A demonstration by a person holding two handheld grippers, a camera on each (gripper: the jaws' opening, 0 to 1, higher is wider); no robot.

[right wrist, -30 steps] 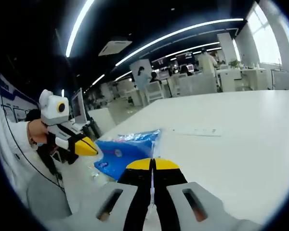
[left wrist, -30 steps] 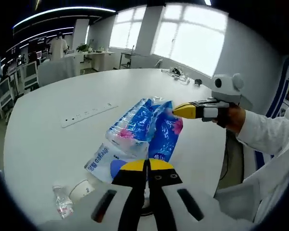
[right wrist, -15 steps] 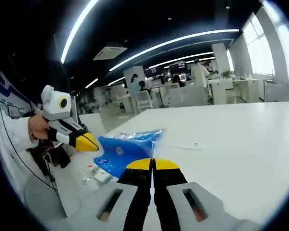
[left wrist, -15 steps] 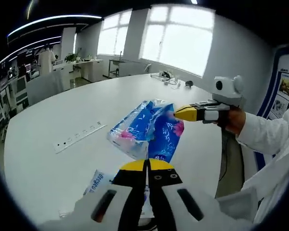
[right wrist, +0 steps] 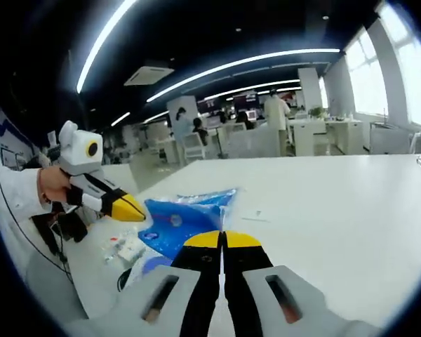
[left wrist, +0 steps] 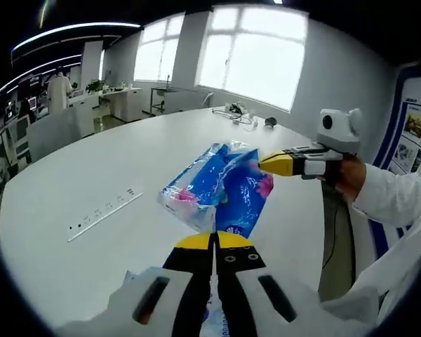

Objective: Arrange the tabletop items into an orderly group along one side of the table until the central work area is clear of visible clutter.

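Evidently both jaws are pressed together: the left hand-held gripper (left wrist: pixel 215 242) holds nothing, the right hand-held gripper (left wrist: pixel 268 163) touches the blue plastic packs (left wrist: pixel 217 186) mid-worktop (left wrist: pixel 91 168). Small clutter (right wrist: pixel 130 251) lies nearby; grouping looks barely begun.

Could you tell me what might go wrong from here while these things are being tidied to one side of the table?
The blue plastic pack lies near the table edge by the person; a push that way might tip it off. It looks soft and crinkly, so shut jaws may slip. The small bottle and other bits beside the pack could get knocked by the left gripper.
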